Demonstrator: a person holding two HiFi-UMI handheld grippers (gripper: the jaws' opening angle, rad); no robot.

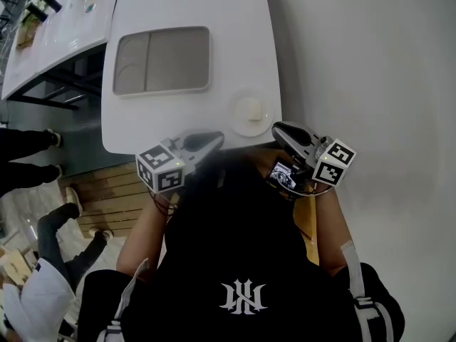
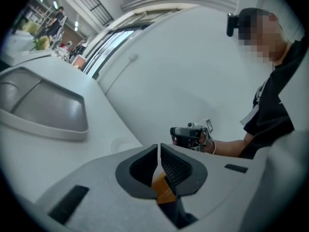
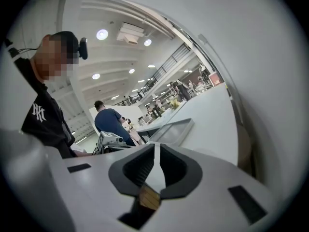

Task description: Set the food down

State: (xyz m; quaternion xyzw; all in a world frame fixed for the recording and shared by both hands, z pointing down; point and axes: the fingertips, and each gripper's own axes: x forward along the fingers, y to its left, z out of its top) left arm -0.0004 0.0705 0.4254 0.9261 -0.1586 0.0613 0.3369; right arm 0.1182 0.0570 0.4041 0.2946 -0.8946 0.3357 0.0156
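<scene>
A pale round piece of food (image 1: 251, 109) rests on a small white plate (image 1: 237, 124) near the front edge of the white table (image 1: 185, 6). My left gripper (image 1: 216, 140) is held just left of the plate, shut with nothing between its jaws. My right gripper (image 1: 278, 129) is just right of the plate, also shut and empty. In the left gripper view the closed jaws (image 2: 159, 150) point past the table edge toward the right gripper (image 2: 189, 134). The right gripper view shows its closed jaws (image 3: 155, 150), with the left gripper (image 3: 110, 140) beyond.
A grey two-part tray (image 1: 162, 60) lies on the table behind the plate, and shows as the tray (image 2: 46, 105) and the tray (image 3: 172, 130) in the gripper views. A white wall (image 1: 370, 63) runs along the right. People's legs (image 1: 28, 155) stand on the floor at left.
</scene>
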